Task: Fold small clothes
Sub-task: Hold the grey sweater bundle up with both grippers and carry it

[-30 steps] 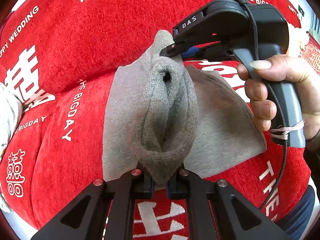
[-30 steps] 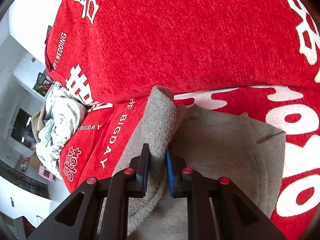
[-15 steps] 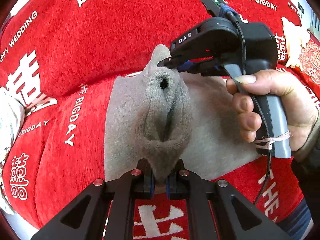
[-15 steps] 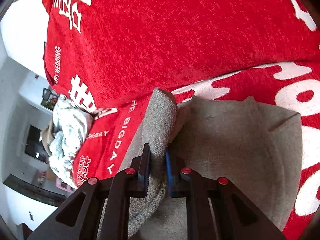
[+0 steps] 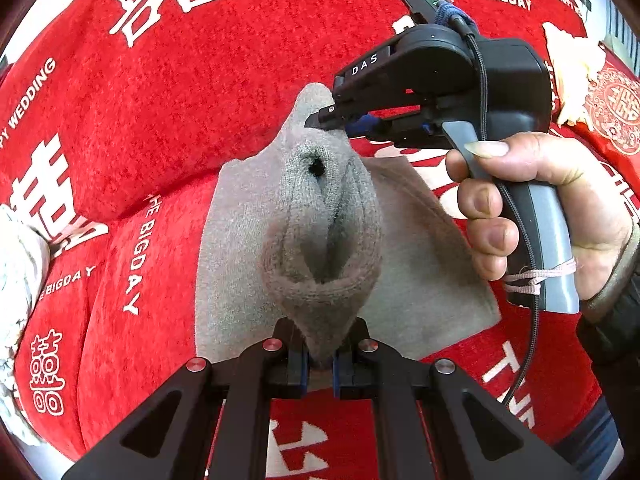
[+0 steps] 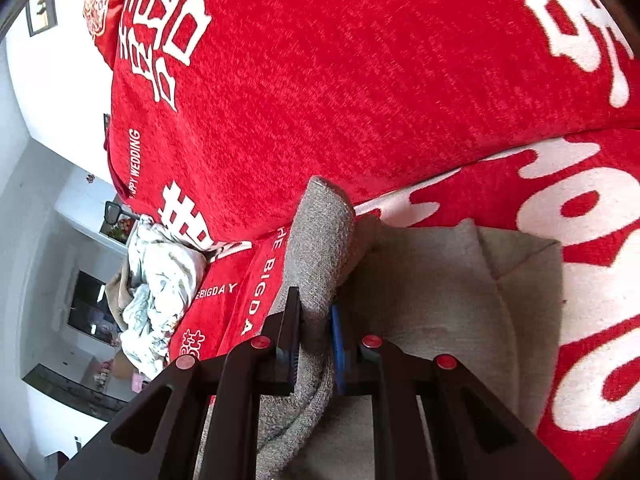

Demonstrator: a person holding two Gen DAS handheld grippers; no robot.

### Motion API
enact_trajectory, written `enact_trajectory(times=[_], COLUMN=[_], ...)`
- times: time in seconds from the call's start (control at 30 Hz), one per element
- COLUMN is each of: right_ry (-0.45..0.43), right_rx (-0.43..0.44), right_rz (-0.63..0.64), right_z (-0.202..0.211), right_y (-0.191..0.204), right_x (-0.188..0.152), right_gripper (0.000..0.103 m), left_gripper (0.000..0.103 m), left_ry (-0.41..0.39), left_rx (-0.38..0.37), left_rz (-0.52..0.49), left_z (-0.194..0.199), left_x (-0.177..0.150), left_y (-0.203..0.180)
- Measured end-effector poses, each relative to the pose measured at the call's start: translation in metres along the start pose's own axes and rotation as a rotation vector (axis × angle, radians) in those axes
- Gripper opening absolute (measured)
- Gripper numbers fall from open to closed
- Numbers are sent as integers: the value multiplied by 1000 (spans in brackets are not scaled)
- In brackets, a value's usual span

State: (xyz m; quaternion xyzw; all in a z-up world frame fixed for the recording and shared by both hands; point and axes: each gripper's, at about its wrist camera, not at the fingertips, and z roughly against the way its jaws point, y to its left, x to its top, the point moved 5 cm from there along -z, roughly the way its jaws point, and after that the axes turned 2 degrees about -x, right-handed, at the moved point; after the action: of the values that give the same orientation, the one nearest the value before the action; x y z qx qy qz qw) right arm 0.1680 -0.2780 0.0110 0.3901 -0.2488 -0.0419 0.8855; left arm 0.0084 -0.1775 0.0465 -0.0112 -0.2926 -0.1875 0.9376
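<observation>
"THE BIGDAY", "WEDDING" on red cover [image 5: 240,92], "DAS" on right gripper [image 5: 340,126]

Garment [image 5: 420,280] on sofa seat [image 5: 120,280], backrest [image 5: 220,100] behind

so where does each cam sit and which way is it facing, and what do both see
Left wrist: on the left gripper, looking down its fingers, which pinch the near end of the grey cloth; ahead, the right gripper and the hand holding it.
Right wrist: on the right gripper, angled down, shut on the cloth's raised fold; no hand shows.
Shared: the grey cloth, the red cover, the white bundle.
</observation>
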Motion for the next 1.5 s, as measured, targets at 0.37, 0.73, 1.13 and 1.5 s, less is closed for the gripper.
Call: enact_trajectory(times=[0.37, 0.73, 1.13, 1.5], right_ry=[-26, -36, -34, -26], right_rx=[12, 12, 21, -6], right_rz=[-19, -34, -78, -84], right_z=[22, 37, 35, 31], right_y=[-21, -48, -76, -87], right_x=[5, 8, 1, -3], right_gripper=[15, 15, 15, 15], left_gripper=[8, 8, 8, 8], left_ry=[11, 37, 73, 103], left_rx=[-3, -14, -2, -1], left_rz=[-54, -114, -149, -160], left_z=[-5, -21, -38, -56], left_x=[8, 15, 10, 3], left_y=[-32, -61, -76, -76])
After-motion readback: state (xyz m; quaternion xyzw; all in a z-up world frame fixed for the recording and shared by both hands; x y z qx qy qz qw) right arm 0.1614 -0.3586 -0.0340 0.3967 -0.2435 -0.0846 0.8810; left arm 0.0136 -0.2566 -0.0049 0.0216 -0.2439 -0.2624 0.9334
